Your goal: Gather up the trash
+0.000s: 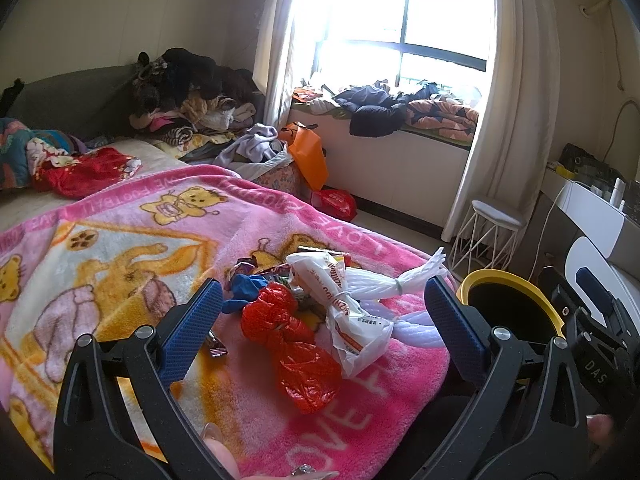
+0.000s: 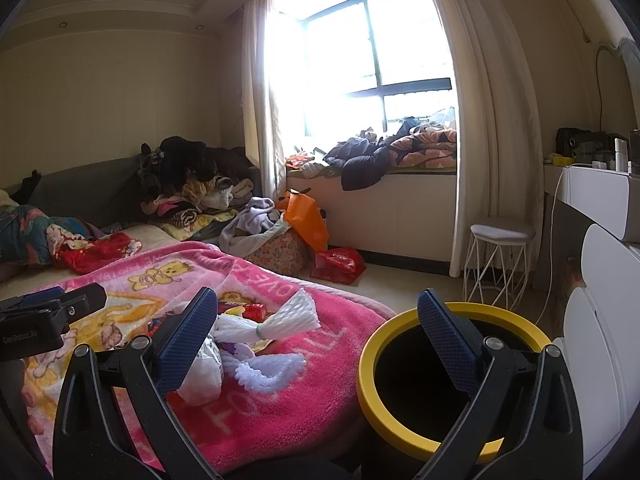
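Note:
A heap of trash lies on the pink blanket point(image 1: 120, 240): a crumpled red plastic bag point(image 1: 292, 344), a white printed bag point(image 1: 344, 312), a white foam net point(image 1: 404, 280), a blue scrap point(image 1: 244, 292) and small wrappers point(image 1: 218, 346). My left gripper point(image 1: 322, 316) is open above this heap, holding nothing. A bin with a yellow rim point(image 2: 368, 364) stands beside the bed point(image 1: 464, 284). My right gripper point(image 2: 316, 328) is open over the gap between blanket edge and bin, empty. The foam net point(image 2: 288, 316) and white bag point(image 2: 204, 372) lie by its left finger point(image 2: 188, 340).
Clothes are piled at the bed's far end point(image 2: 192, 184) and on the window seat point(image 2: 384, 156). Orange point(image 2: 306, 216) and red point(image 2: 338, 264) bags sit on the floor. A white wire stool point(image 2: 500, 256) and white drawers point(image 2: 600, 320) stand right of the bin.

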The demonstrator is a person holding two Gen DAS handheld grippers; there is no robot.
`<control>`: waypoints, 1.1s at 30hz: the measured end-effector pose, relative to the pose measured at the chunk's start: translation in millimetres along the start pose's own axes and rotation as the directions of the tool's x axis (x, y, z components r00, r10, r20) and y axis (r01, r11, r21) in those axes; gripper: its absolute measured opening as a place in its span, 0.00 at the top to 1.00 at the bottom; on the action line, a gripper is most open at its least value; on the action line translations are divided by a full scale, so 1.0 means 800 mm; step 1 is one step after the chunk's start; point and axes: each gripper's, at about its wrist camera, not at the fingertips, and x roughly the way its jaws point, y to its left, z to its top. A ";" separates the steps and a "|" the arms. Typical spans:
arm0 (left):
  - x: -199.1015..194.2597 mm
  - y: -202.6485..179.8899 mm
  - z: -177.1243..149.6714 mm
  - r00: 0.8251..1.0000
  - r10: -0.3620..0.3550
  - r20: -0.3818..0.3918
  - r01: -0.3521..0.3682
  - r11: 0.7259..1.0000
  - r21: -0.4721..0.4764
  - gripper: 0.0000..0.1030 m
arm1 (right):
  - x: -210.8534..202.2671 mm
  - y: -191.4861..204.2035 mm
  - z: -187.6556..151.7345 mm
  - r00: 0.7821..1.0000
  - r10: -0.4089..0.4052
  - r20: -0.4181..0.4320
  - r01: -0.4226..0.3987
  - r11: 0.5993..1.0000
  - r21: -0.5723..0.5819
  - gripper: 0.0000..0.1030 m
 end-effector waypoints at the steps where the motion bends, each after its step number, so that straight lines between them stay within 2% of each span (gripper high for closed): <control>1: 0.000 0.000 0.000 1.000 0.000 0.000 0.000 1.000 0.000 0.09 | 0.001 0.001 0.001 1.000 0.000 -0.001 0.000 1.000 -0.001 0.06; 16: 0.007 -0.002 0.000 0.999 -0.020 -0.028 0.020 1.000 -0.009 0.09 | 0.002 0.000 0.001 1.000 0.010 -0.011 -0.010 1.000 0.009 0.06; 25: 0.023 0.032 0.006 0.999 0.005 -0.050 -0.007 0.999 -0.045 0.09 | 0.037 0.008 0.003 0.992 0.081 -0.095 -0.080 0.997 0.018 0.06; 30: 0.035 0.046 0.006 0.995 -0.077 -0.056 0.071 0.992 -0.102 0.09 | 0.061 0.014 0.011 0.988 0.090 -0.129 -0.090 0.996 0.005 0.06; 33: 0.046 0.035 0.005 0.994 -0.080 -0.074 0.074 0.994 -0.081 0.09 | 0.079 0.008 0.018 0.984 0.087 -0.154 -0.086 0.996 0.013 0.06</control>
